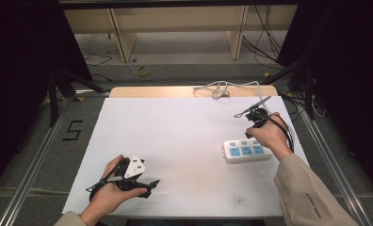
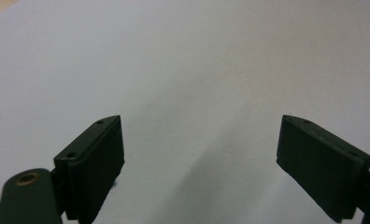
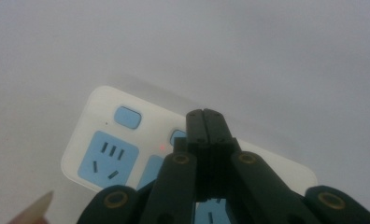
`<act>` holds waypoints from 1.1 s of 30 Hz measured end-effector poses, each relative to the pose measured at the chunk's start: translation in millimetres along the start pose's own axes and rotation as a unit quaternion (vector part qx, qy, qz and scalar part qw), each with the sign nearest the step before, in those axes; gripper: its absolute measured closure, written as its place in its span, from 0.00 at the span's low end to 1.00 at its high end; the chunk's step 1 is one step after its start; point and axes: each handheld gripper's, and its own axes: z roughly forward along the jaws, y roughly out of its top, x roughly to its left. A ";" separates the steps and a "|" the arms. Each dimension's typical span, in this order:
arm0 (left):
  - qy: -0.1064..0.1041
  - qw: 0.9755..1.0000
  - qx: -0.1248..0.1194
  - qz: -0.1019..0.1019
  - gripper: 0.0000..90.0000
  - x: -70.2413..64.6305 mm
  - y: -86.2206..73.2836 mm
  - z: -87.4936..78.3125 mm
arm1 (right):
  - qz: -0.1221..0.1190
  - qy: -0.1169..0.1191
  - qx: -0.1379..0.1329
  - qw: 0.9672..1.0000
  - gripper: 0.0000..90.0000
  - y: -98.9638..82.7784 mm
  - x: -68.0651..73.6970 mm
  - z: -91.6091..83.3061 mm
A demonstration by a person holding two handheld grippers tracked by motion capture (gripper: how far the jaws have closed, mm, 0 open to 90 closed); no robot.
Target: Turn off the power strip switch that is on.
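Note:
A white power strip (image 1: 247,150) with blue sockets lies at the right of the white table top. In the right gripper view the strip (image 3: 103,140) has blue switch buttons and a small red light (image 3: 162,147). My right gripper (image 3: 205,119) is shut with nothing between its jaws. Its tip stands over one of the blue buttons; whether it touches I cannot tell. The person's right hand (image 1: 267,134) holds it above the strip's far side. My left gripper (image 1: 149,187) rests near the front left of the table, and its jaws (image 2: 199,163) are open over bare white surface.
A grey-white cable (image 1: 222,88) lies coiled at the table's far edge. The white sheet (image 1: 175,136) covers the table. Metal rails (image 1: 38,155) run along both sides. Shelving and loose cables stand on the floor beyond.

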 end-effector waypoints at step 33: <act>0.000 1.000 0.000 0.002 0.16 -0.3 0.1 -0.1 | -0.002 0.002 0.023 1.000 1.00 1.6 4.6 15.9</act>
